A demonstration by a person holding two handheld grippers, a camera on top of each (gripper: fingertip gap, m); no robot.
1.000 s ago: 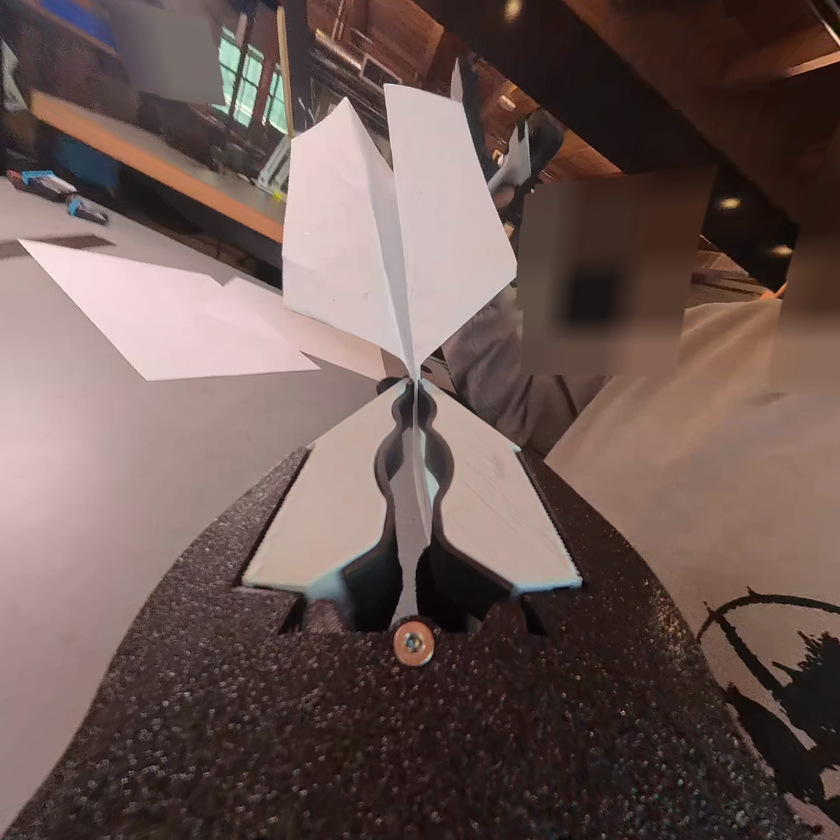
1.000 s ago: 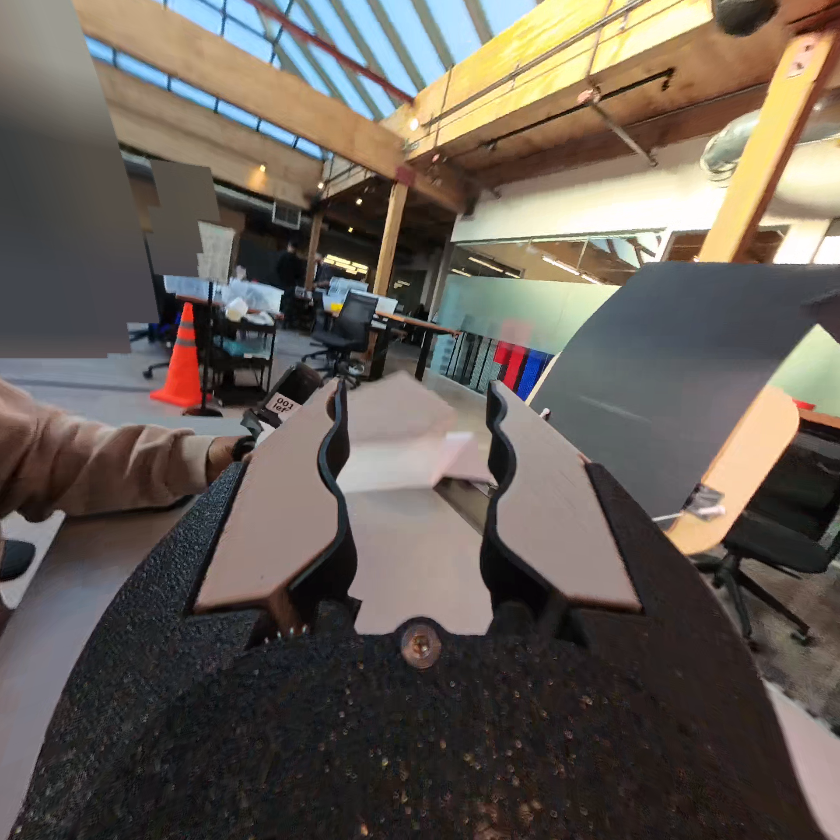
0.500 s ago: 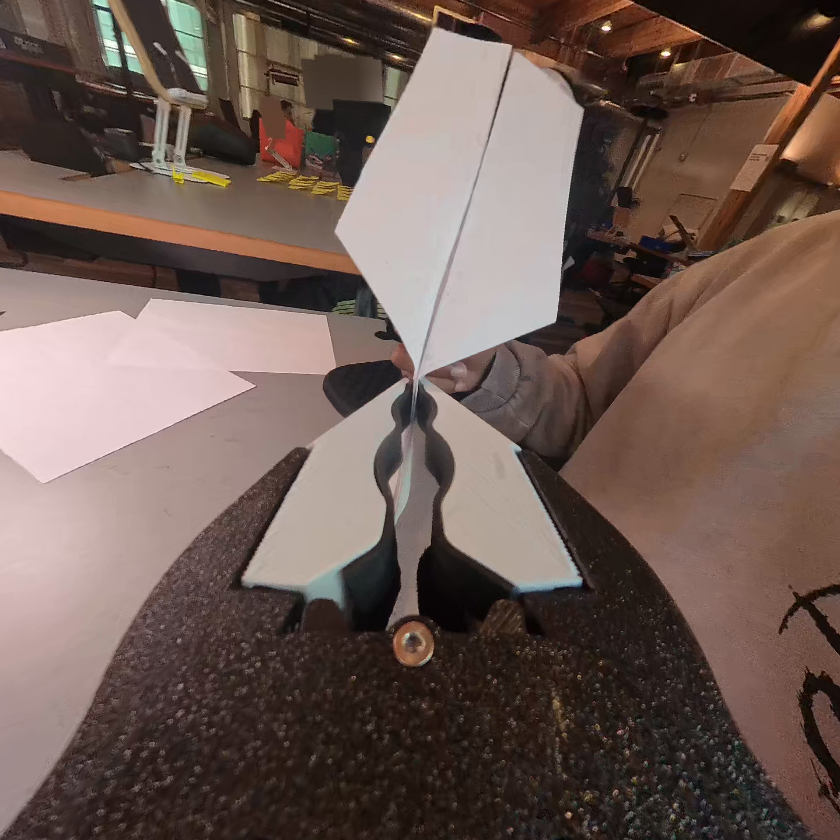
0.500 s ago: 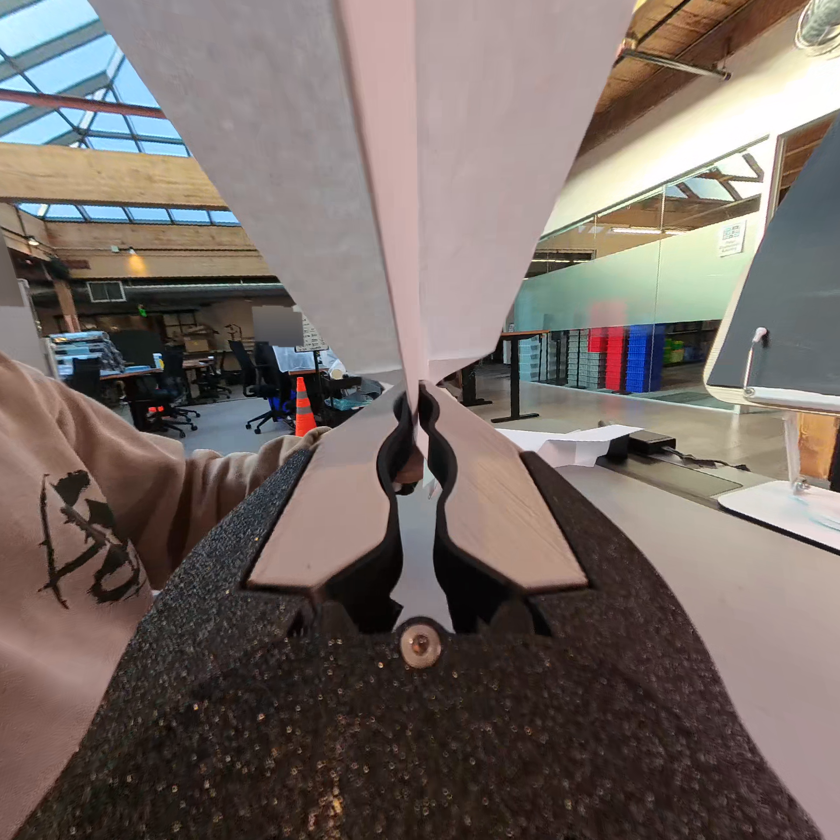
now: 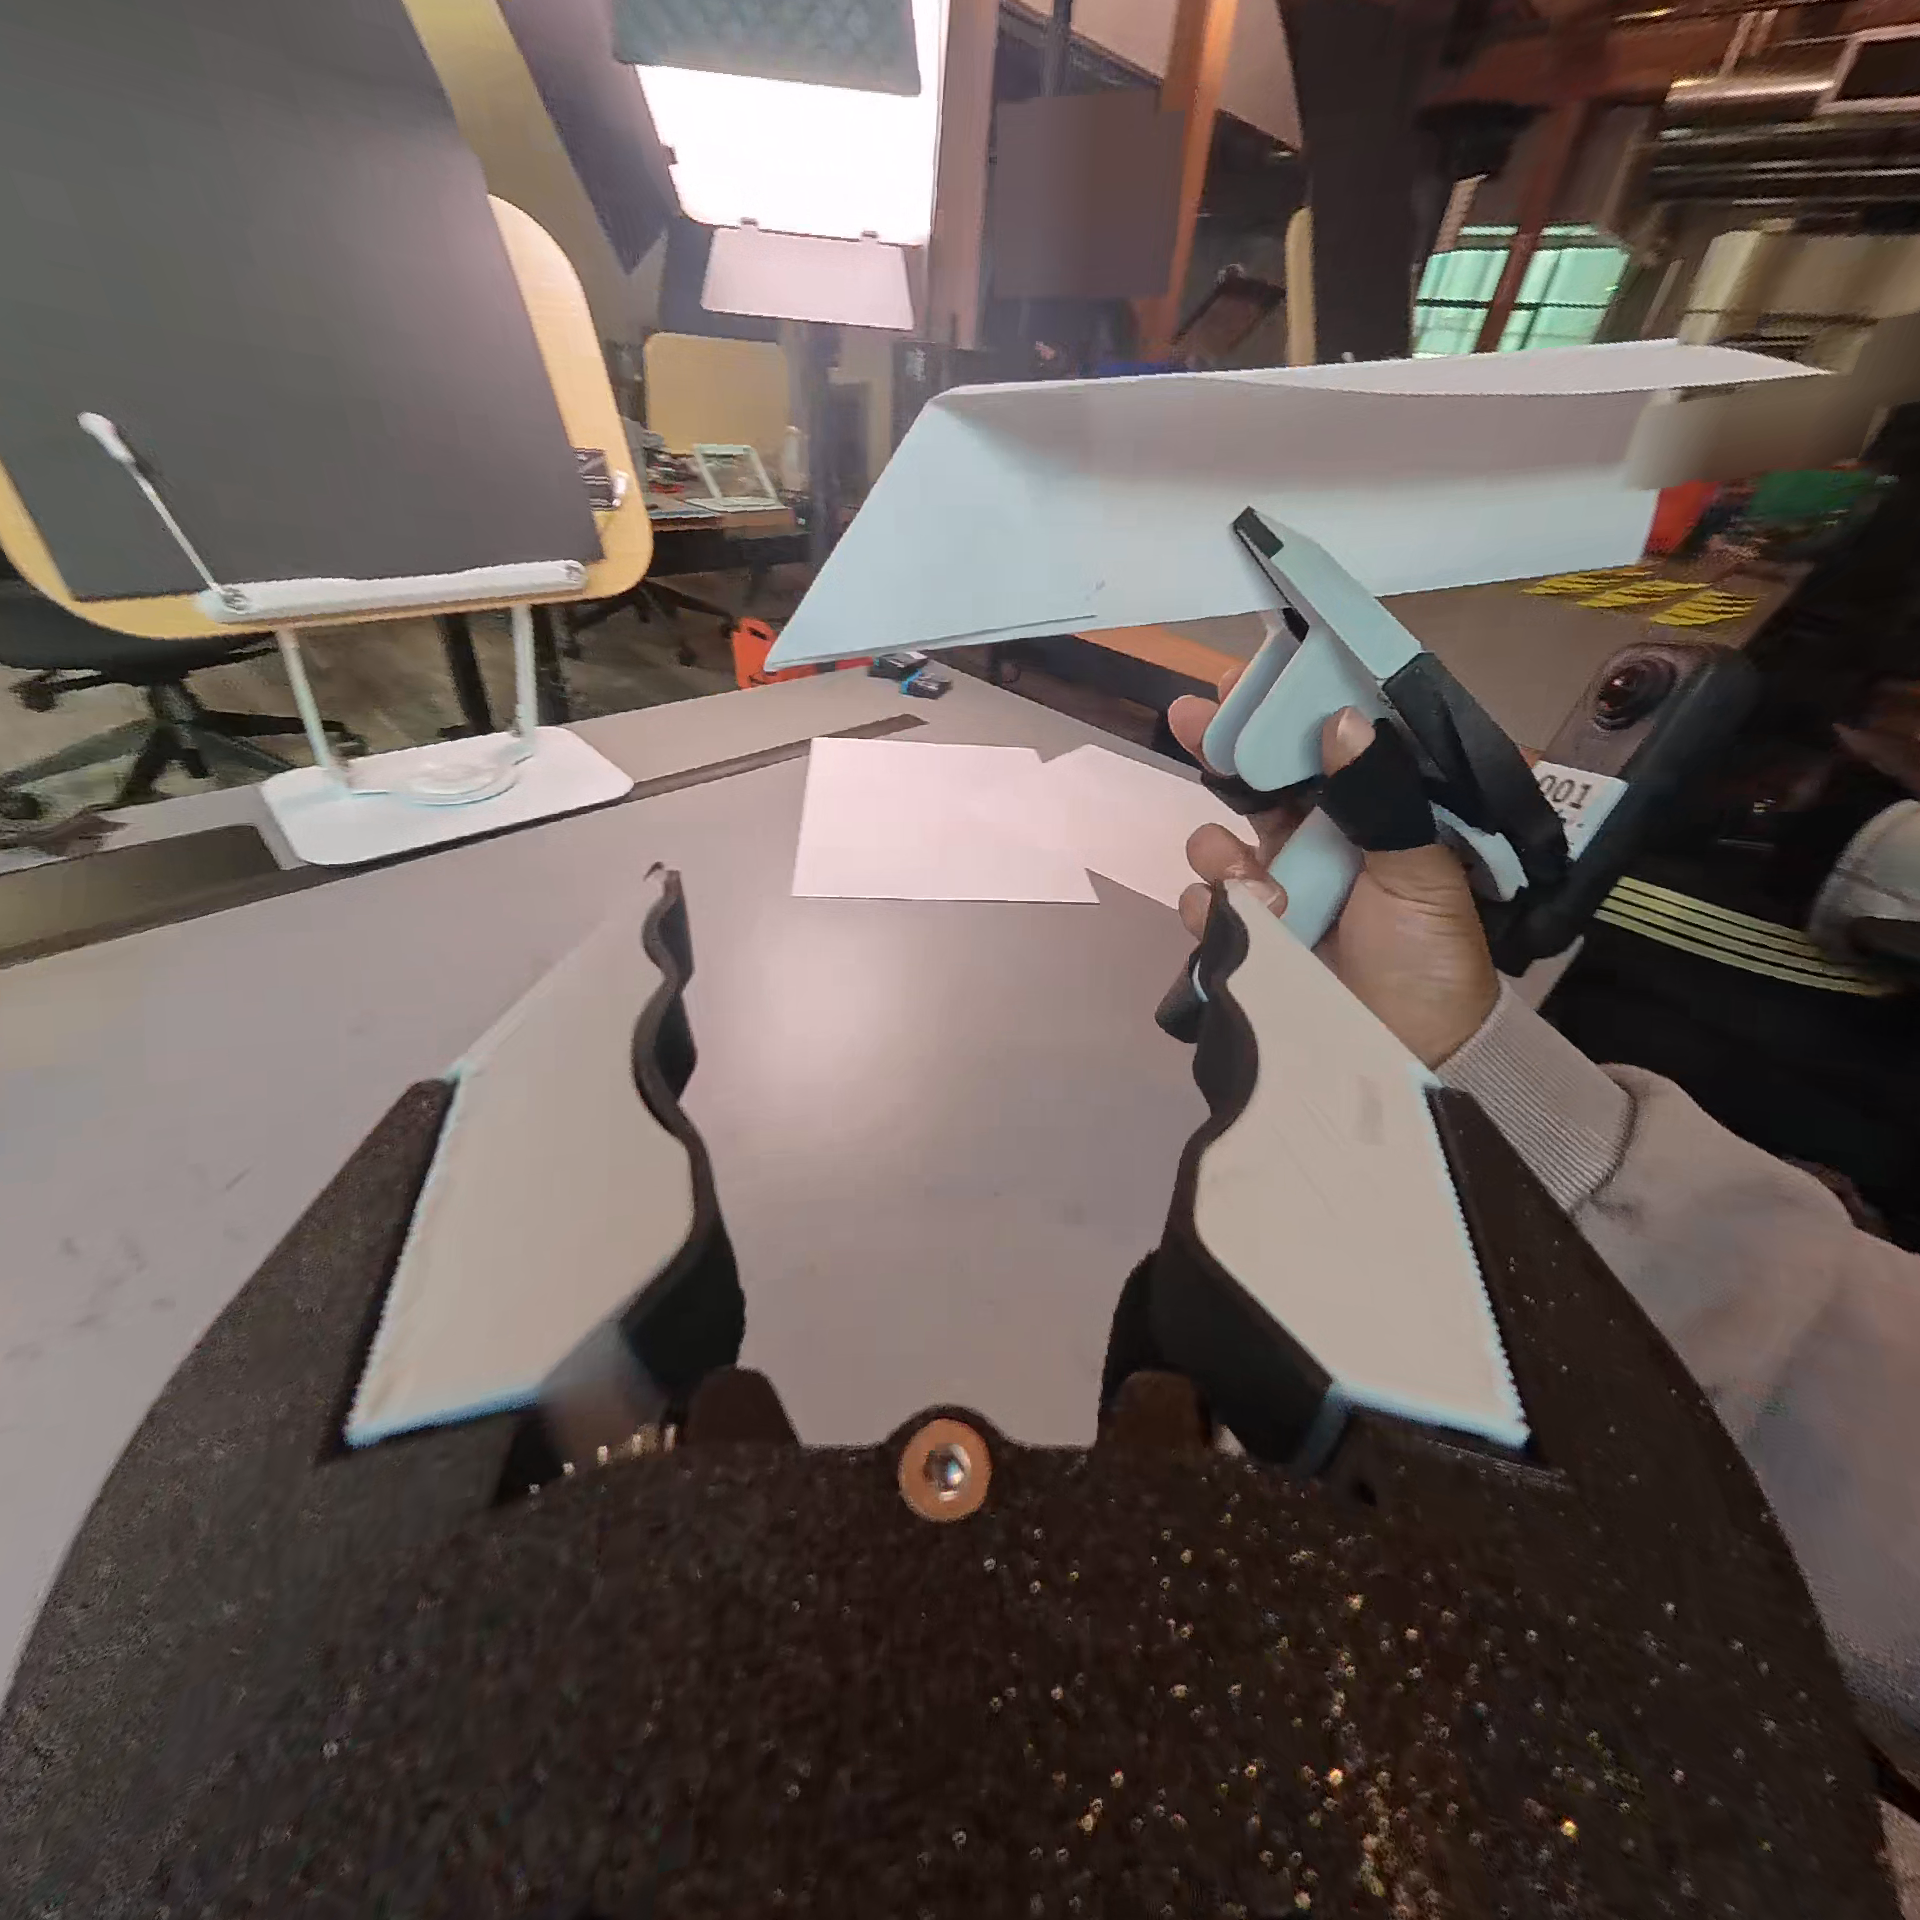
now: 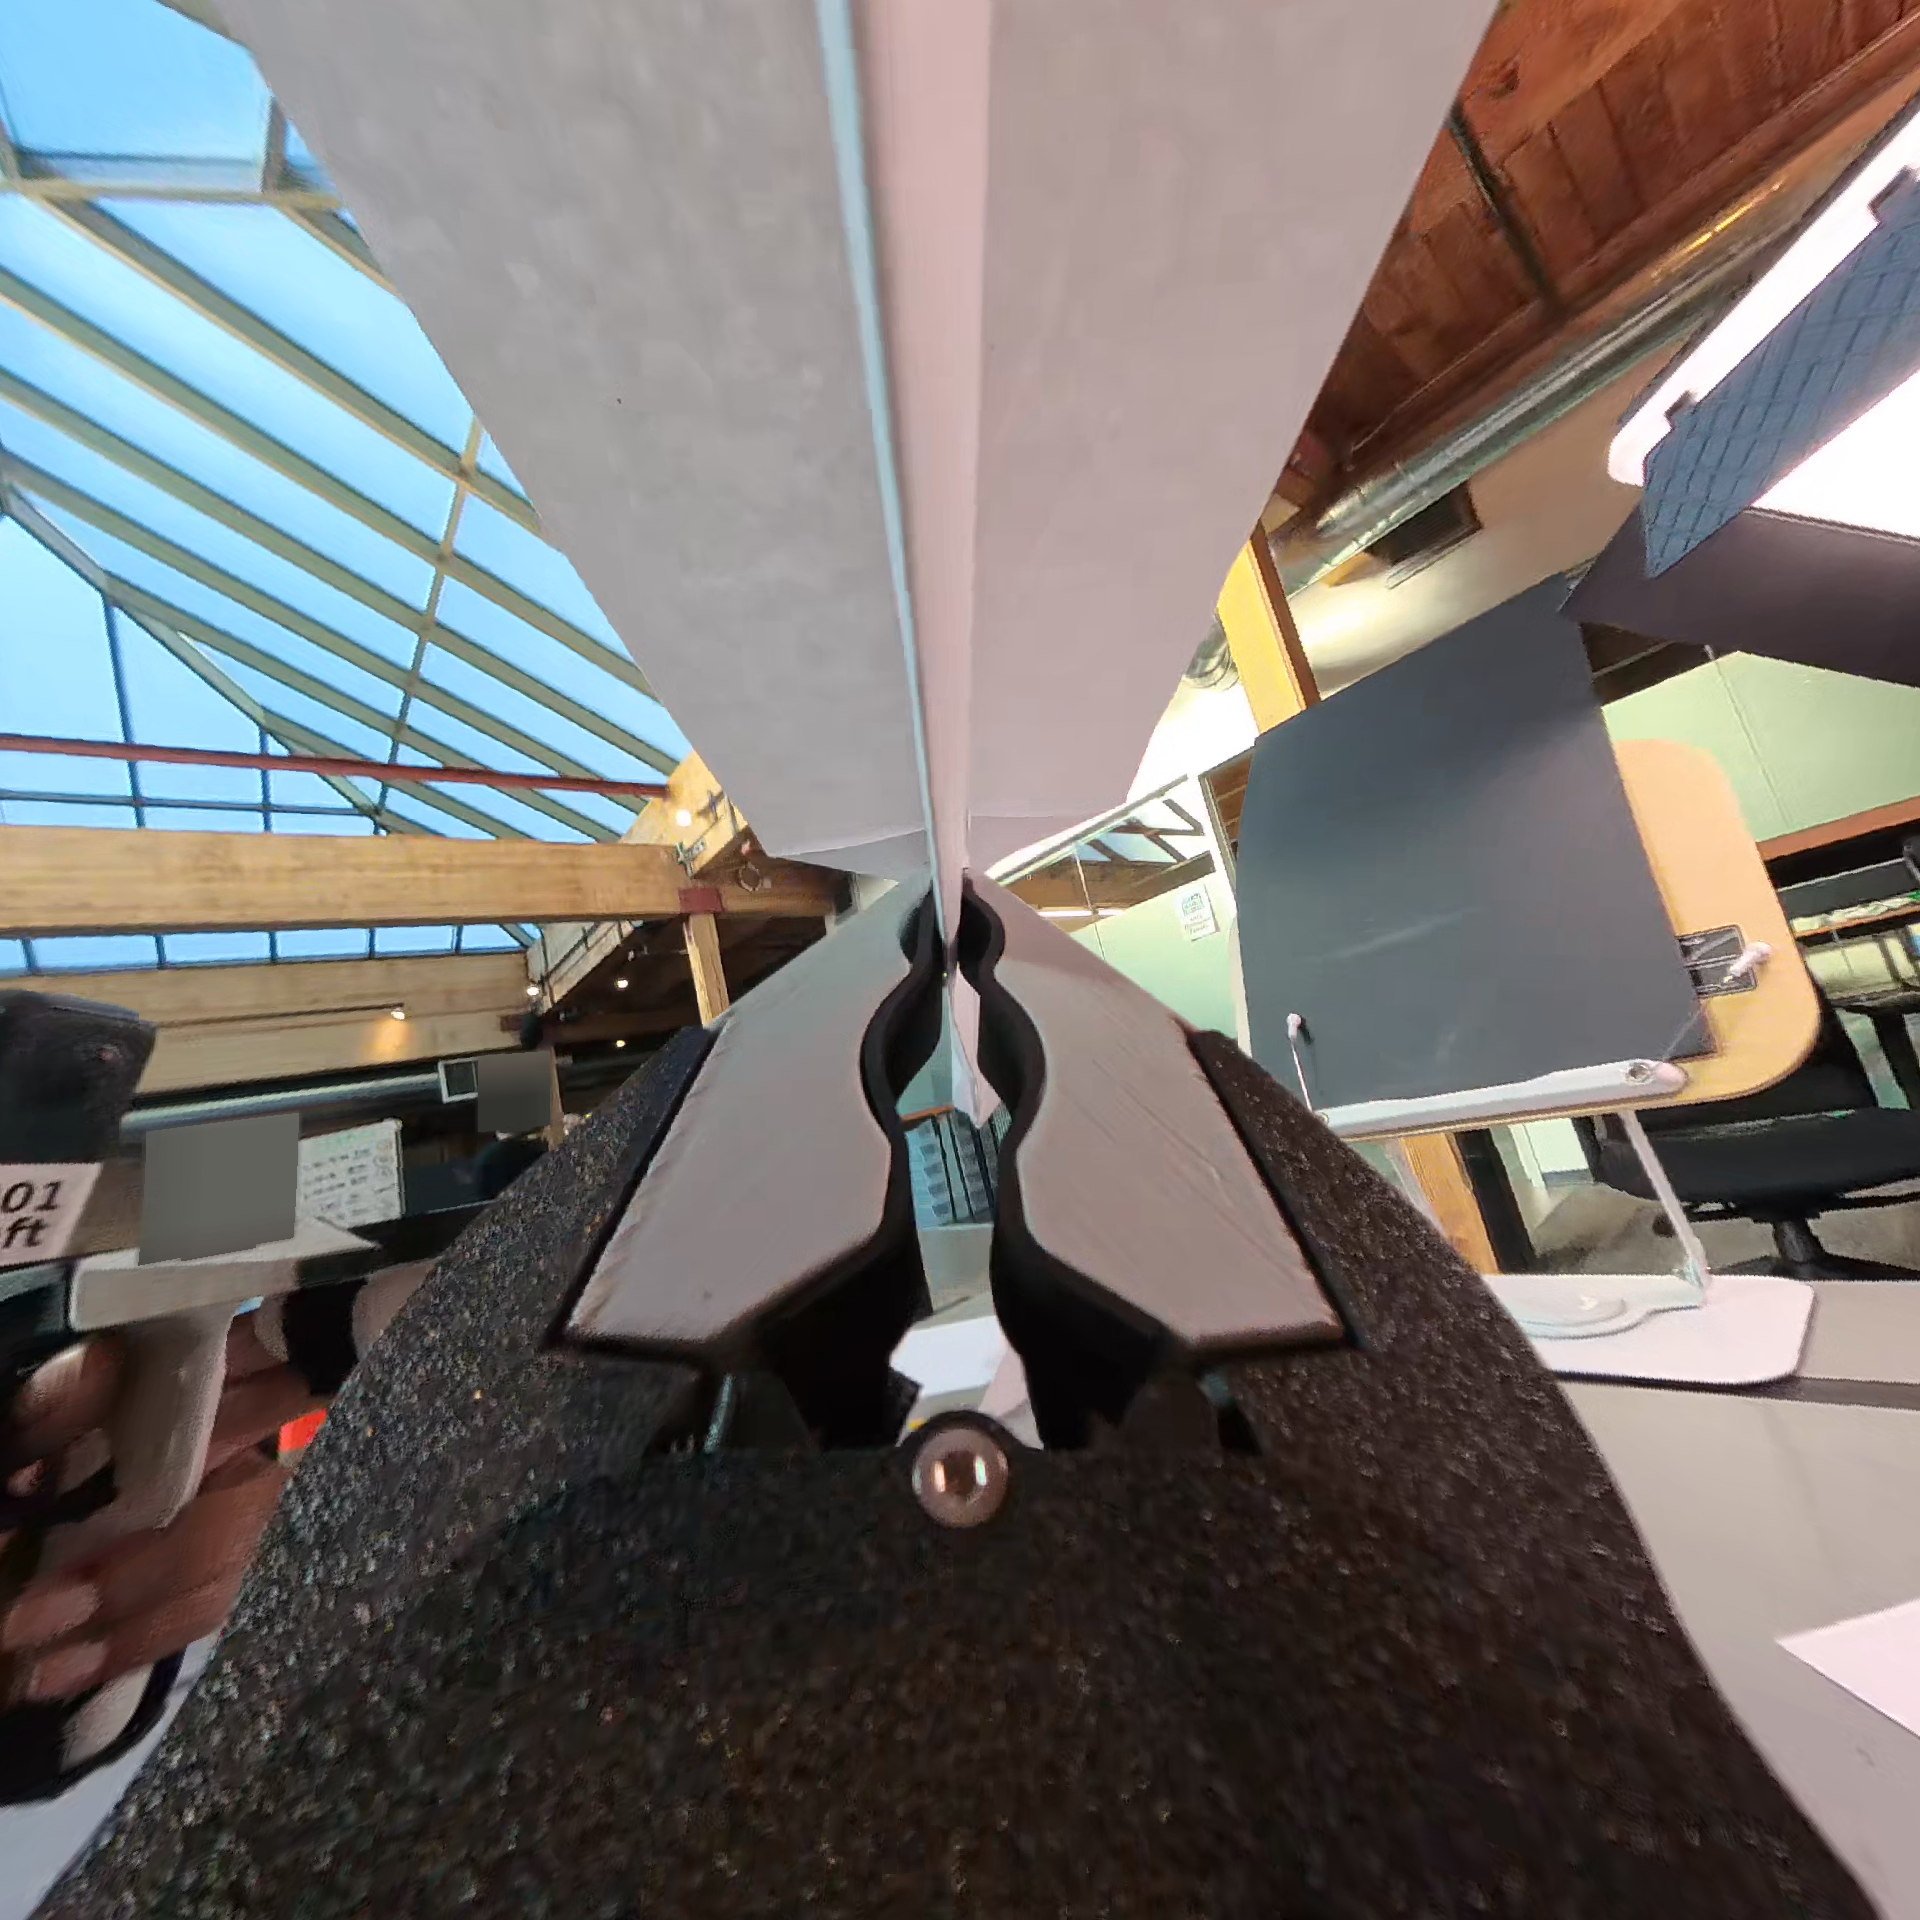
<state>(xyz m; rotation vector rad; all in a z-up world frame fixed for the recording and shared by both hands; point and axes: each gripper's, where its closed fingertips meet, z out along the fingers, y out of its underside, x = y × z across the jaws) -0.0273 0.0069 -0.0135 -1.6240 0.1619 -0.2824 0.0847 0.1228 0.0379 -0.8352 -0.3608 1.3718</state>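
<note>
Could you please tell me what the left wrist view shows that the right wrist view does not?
Only the left wrist view shows the open left gripper, flat paper sheets on the grey table, and the paper plane side-on, held in the air. Only the right wrist view shows the skylight and the right gripper from behind, shut on the plane's fold. Both show the plane, the right gripper and a dark board on a stand.

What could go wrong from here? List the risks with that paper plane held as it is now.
1. The right gripper pinches the paper plane only along its thin keel, so it could slip or twist out.
2. The clamp may crease that fold.
3. The plane's nose hangs above the grey table with the left gripper open and empty beneath, so a drop would probably go uncaught.
</note>
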